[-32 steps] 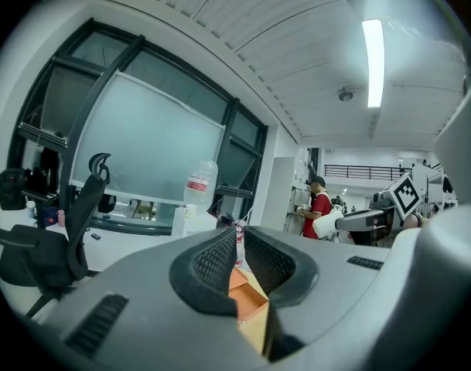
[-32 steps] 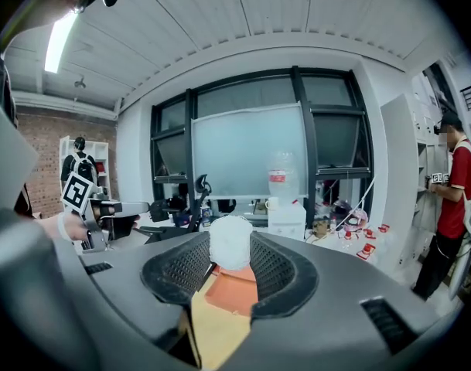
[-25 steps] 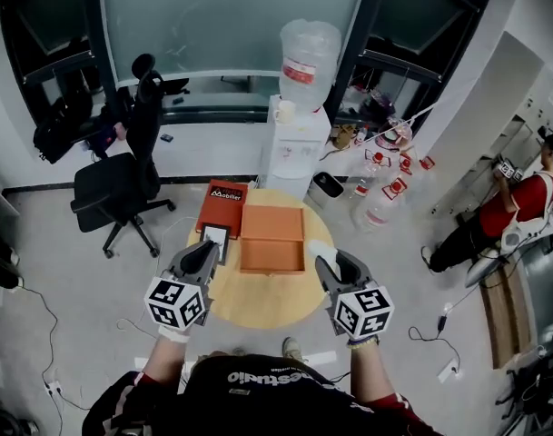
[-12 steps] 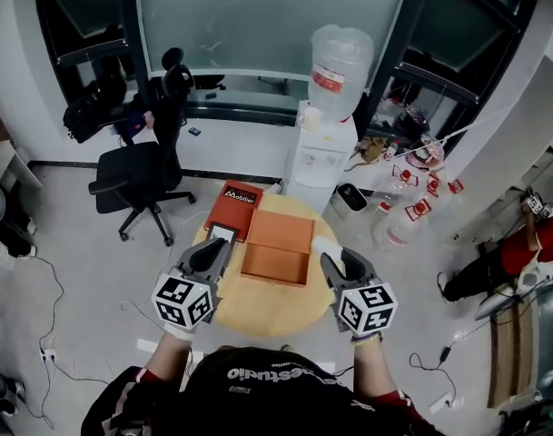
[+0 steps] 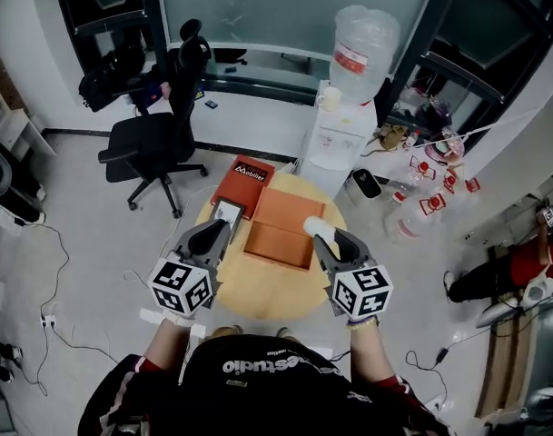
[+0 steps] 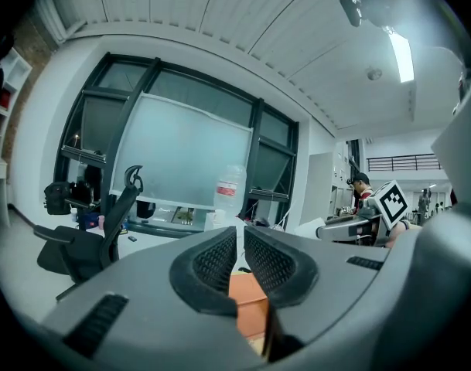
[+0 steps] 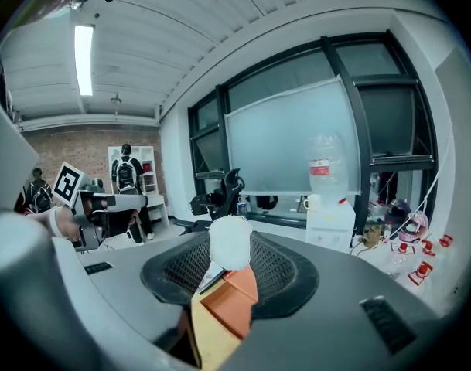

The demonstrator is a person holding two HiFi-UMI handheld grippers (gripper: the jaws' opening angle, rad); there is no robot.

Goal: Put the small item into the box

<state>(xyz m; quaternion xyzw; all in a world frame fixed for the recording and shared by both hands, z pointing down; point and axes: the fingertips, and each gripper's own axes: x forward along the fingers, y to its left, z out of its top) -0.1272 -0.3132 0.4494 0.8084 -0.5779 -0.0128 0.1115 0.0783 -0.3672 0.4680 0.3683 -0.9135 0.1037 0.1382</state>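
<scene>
Head view: item (image 5: 313, 227) in right gripper (image 5: 324, 241)

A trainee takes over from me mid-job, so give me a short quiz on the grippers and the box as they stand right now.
1. Multiple choice: what does the right gripper hold?
A. a white lump
B. a red book
C. nothing

2. True or false: the white lump already lies inside the orange box on the round table.

3. Fill in: the ___ gripper's jaws have nothing between them.

Key
1. A. The jaws are closed on it.
2. False. It is in the jaws, beside the box's right edge in the head view.
3. Left. The left gripper has its jaws nearly together and bare.
</scene>
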